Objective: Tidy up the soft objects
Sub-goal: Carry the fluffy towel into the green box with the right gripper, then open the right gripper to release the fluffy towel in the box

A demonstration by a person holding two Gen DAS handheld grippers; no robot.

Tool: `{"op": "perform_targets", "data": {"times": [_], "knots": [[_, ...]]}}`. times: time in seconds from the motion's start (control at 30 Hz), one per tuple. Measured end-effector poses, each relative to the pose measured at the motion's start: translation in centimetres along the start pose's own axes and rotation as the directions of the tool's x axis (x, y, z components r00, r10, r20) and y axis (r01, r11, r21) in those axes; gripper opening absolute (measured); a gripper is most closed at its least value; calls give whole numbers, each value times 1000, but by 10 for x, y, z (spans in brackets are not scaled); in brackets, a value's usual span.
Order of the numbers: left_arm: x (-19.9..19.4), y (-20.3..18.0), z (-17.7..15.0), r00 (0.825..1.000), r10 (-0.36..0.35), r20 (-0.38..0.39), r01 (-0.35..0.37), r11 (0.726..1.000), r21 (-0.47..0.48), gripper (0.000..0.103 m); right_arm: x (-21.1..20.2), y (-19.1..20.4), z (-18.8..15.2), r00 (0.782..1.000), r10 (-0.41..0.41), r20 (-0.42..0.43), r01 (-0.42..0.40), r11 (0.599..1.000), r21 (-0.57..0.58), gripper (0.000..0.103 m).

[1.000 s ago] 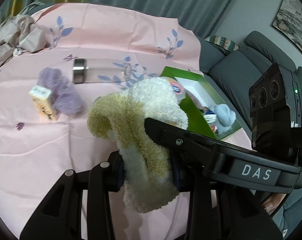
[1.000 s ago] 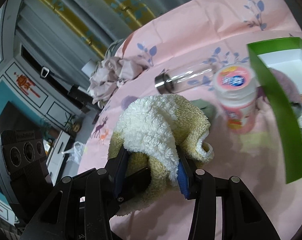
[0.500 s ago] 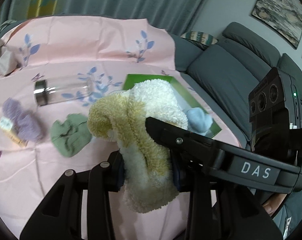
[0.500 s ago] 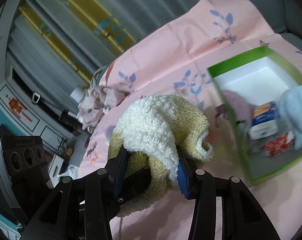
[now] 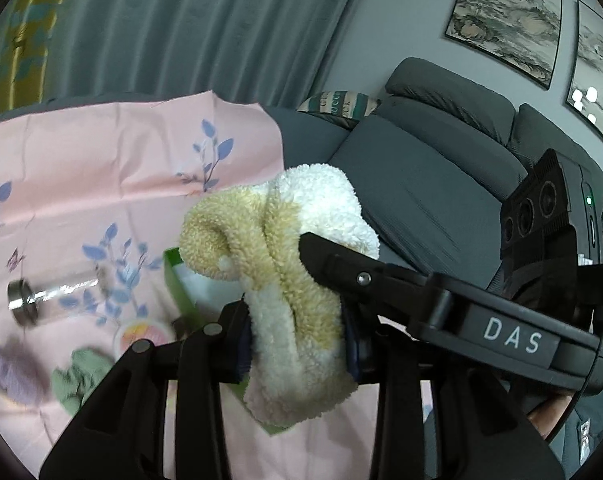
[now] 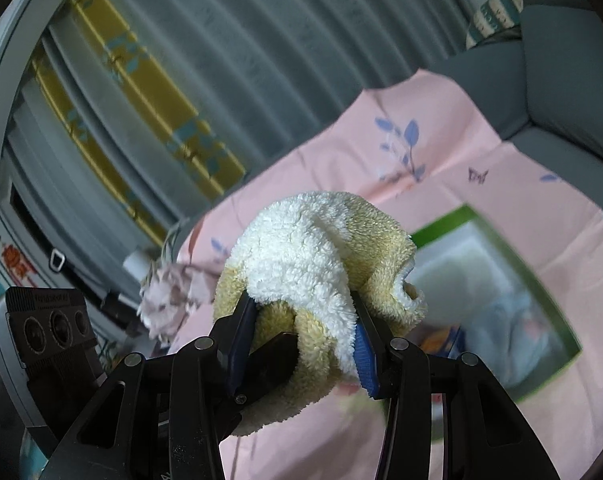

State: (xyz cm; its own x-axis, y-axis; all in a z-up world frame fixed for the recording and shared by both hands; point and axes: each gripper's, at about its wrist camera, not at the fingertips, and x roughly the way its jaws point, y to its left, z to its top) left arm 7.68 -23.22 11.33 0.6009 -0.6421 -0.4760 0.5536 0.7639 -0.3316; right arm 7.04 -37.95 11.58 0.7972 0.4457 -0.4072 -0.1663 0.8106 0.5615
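Towel (image 5: 297, 292) — fluffy, cream, pinched in both my sets of fingers (image 5: 345, 340) — has risen off the pink sheet (image 5: 101, 184), nearing the green box (image 6: 549, 304).

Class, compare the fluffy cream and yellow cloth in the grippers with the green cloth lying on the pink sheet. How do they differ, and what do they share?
1. The fluffy cloth is cream and yellow; the green cloth is plain dull green.
2. The fluffy cloth is held up off the pink sheet, clamped by the left gripper and right gripper; the green cloth lies loose on the sheet.
3. The fluffy cloth looks bulkier and shaggier.

Both are soft and bunched up.
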Motion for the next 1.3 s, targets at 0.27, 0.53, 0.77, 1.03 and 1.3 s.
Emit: {"op": "perform_targets", "data": {"times": [0.27,0.53,0.77,1.03,1.3], "knots": [[67,6,-9,995,11,-103,-12,1000,-8,31,27,-63,-6,998,-49,-27,53,988,142,40],[107,6,-8,983,39,-177,-40,999,-5,31,39,-99,-5,997,-72,-21,75,971,227,35],[140,12,-14,958,99,-267,-106,994,-13,31,56,-128,-8,991,-120,-65,134,941,309,31],[170,10,-29,922,204,-328,-197,979,54,32,60,-140,-12,965,-233,-124,261,914,310,20],[176,12,-31,919,192,-345,-187,981,47,36,57,-143,-13,943,-304,-139,332,893,302,20]]}}
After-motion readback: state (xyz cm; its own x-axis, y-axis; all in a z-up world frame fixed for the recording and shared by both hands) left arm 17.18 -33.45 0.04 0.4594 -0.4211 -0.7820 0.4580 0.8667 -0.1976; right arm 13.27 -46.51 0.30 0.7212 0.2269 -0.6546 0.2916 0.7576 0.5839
